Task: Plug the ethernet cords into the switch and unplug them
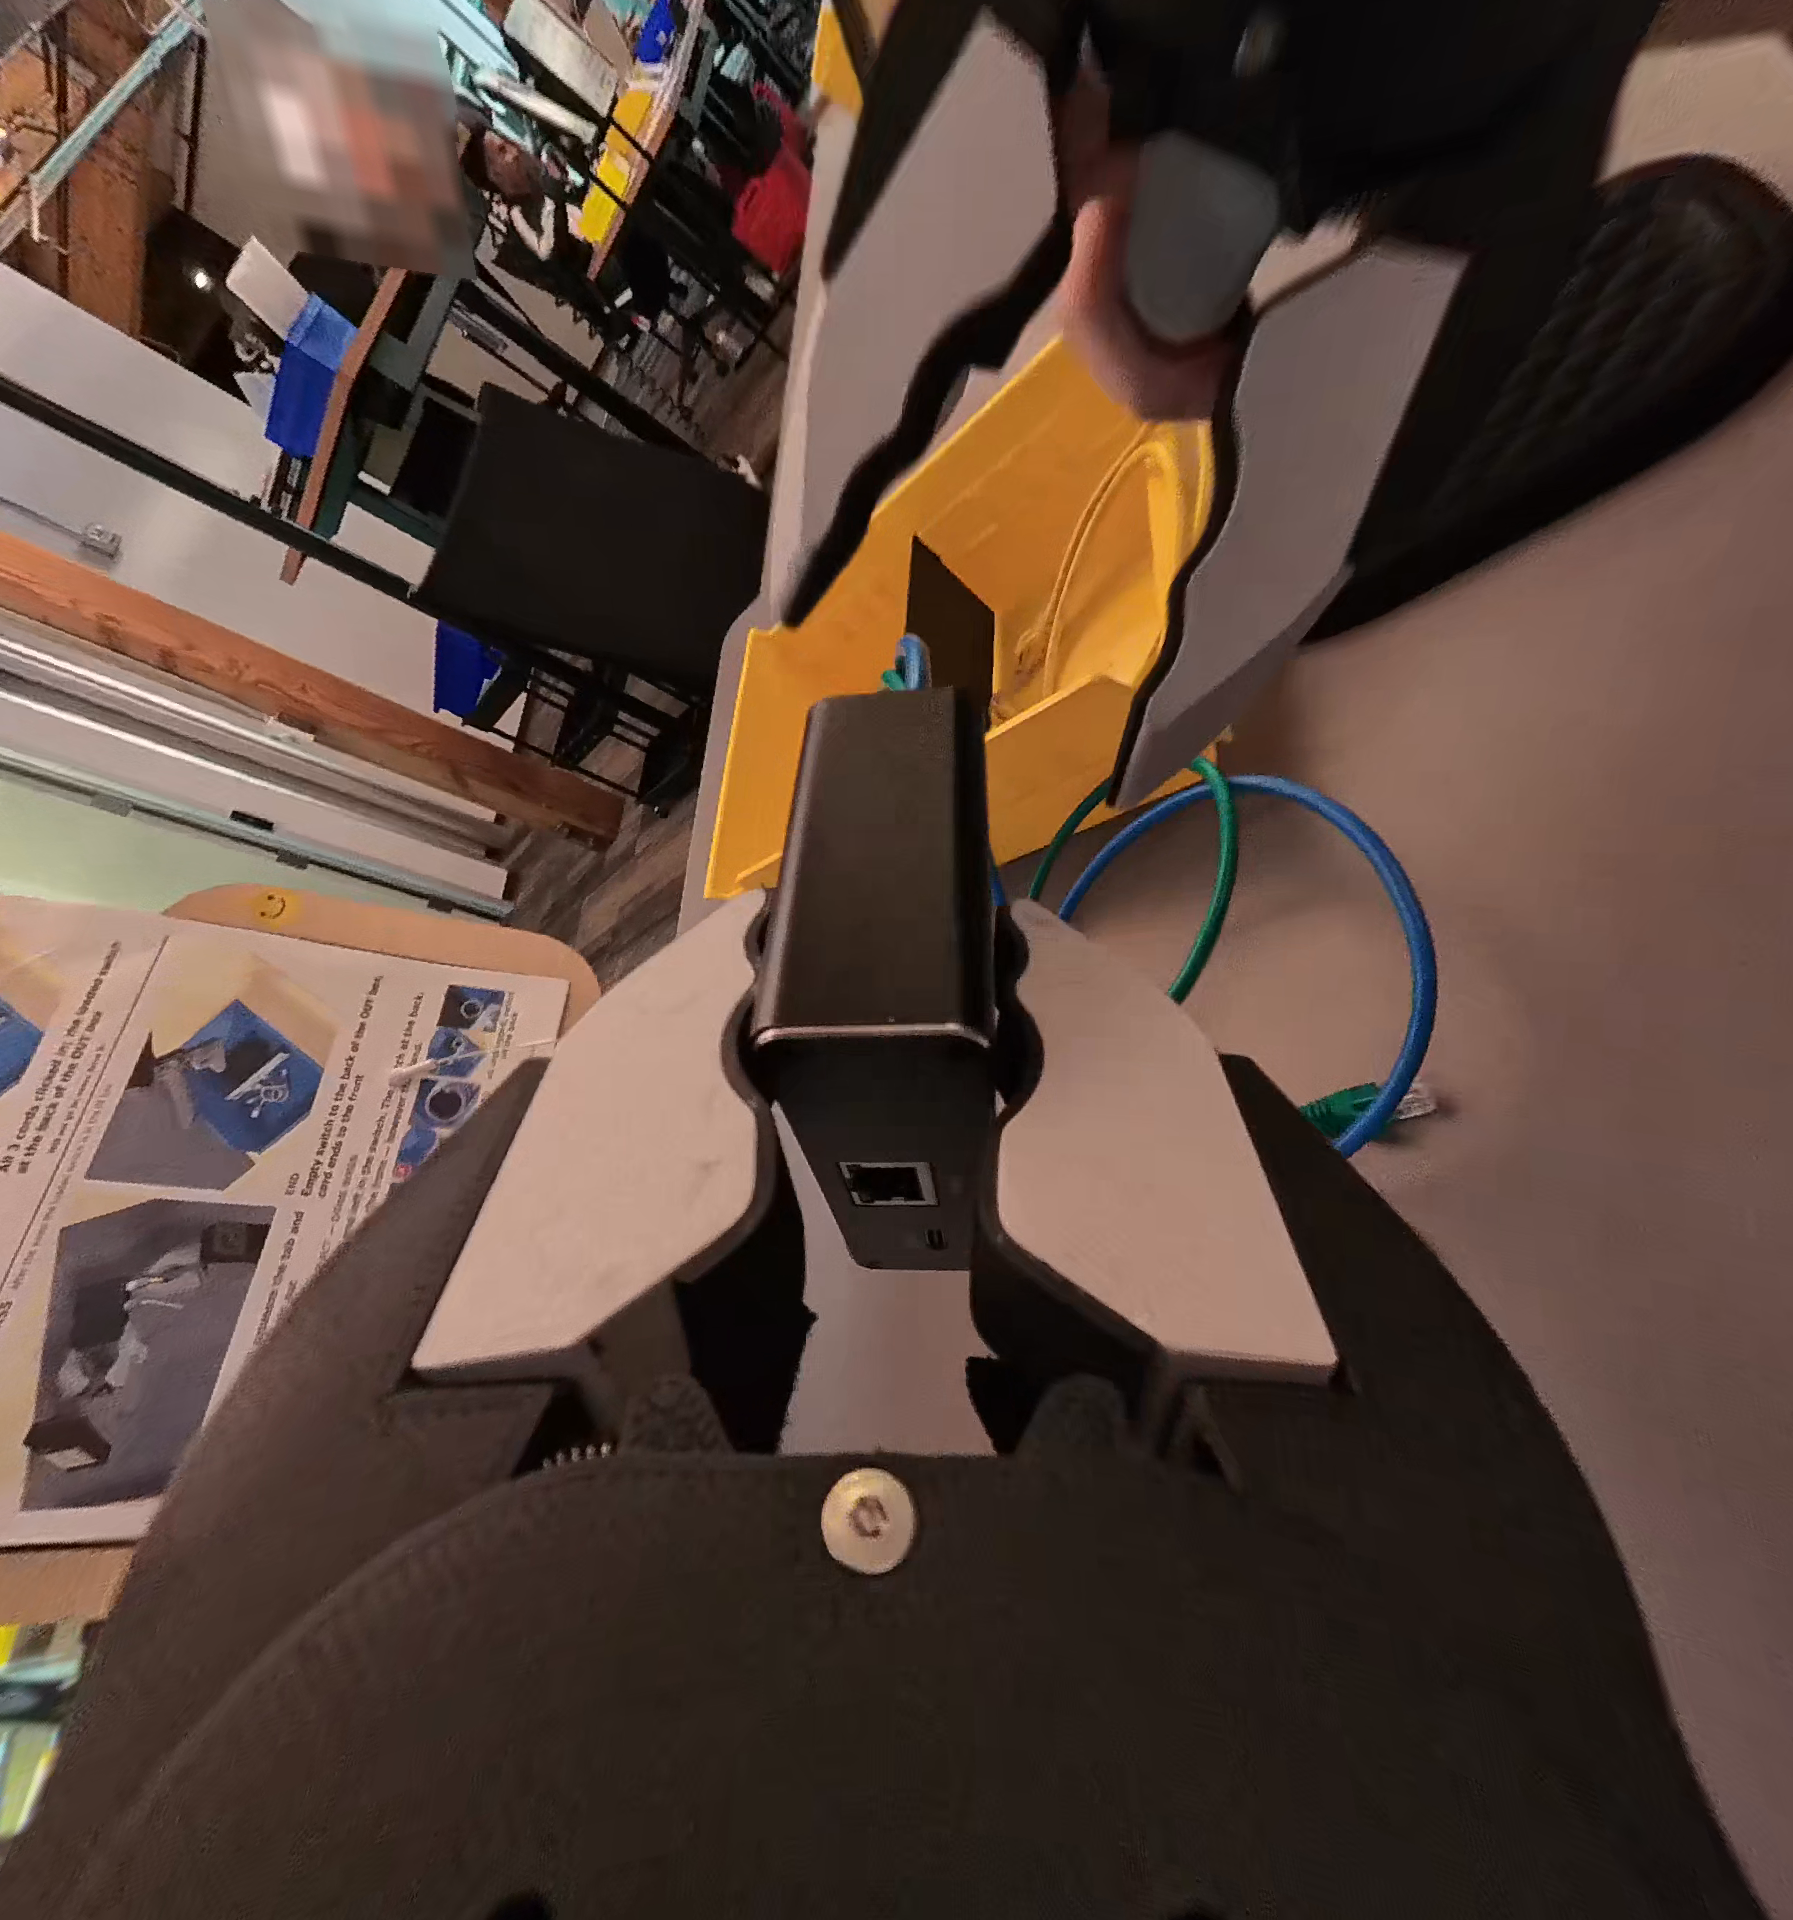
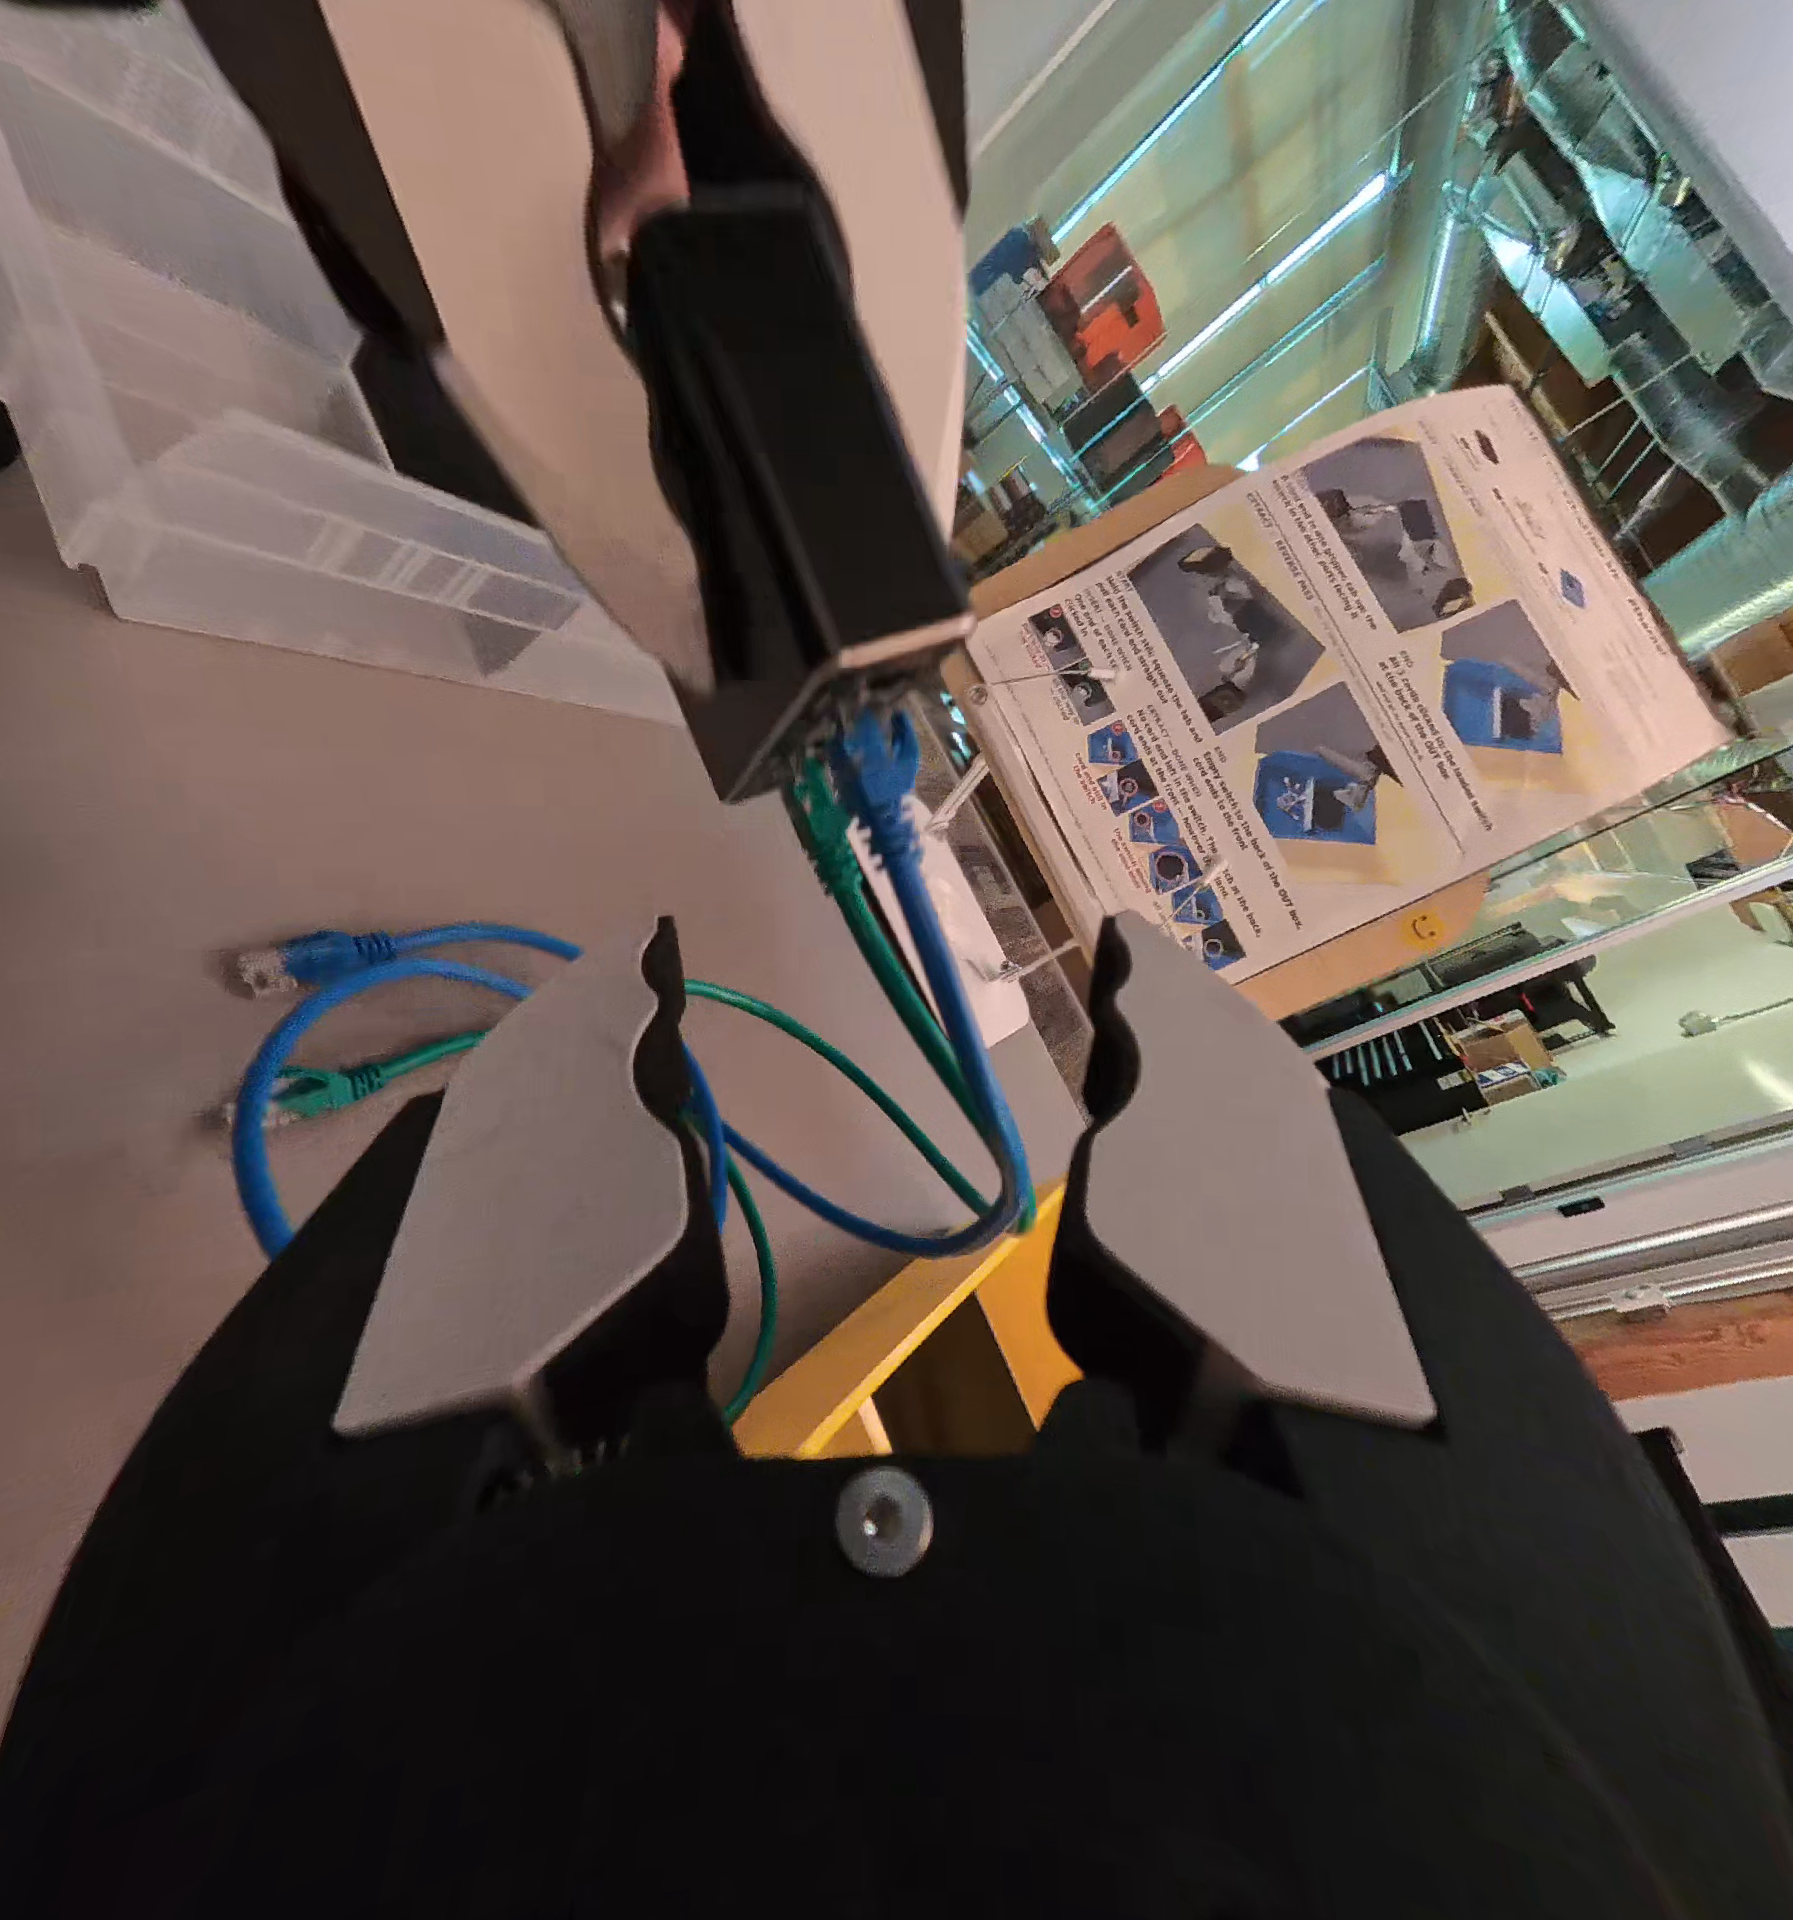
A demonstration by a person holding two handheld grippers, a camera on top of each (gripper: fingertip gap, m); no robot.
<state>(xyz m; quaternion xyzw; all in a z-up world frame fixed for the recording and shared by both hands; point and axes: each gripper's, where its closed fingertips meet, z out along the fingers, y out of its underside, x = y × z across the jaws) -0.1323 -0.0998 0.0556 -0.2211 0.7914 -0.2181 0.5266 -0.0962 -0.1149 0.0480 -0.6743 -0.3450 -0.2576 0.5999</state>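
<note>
My left gripper (image 1: 879, 971) is shut on a black switch (image 1: 871, 810) and holds it up above the grey table. One empty port (image 1: 887, 1182) shows on its near face. In the right wrist view a blue cord (image 2: 876, 774) and a green cord (image 2: 819, 821) are plugged into the far end of the switch (image 2: 788, 488). Their loose ends, the blue plug (image 2: 315, 951) and the green plug (image 2: 315, 1091), lie on the table. My right gripper (image 2: 887, 940) is open and empty, a short way from the plugged ends. It also shows in the left wrist view (image 1: 965, 696).
A yellow bin (image 1: 1037, 499) stands behind the switch, and the cords loop past its edge (image 2: 902, 1340). A clear plastic bin (image 2: 248, 468) sits on the table. An instruction sheet (image 2: 1339, 675) on a board stands at the table's side. A person's hand (image 1: 1152, 353) holds the right gripper.
</note>
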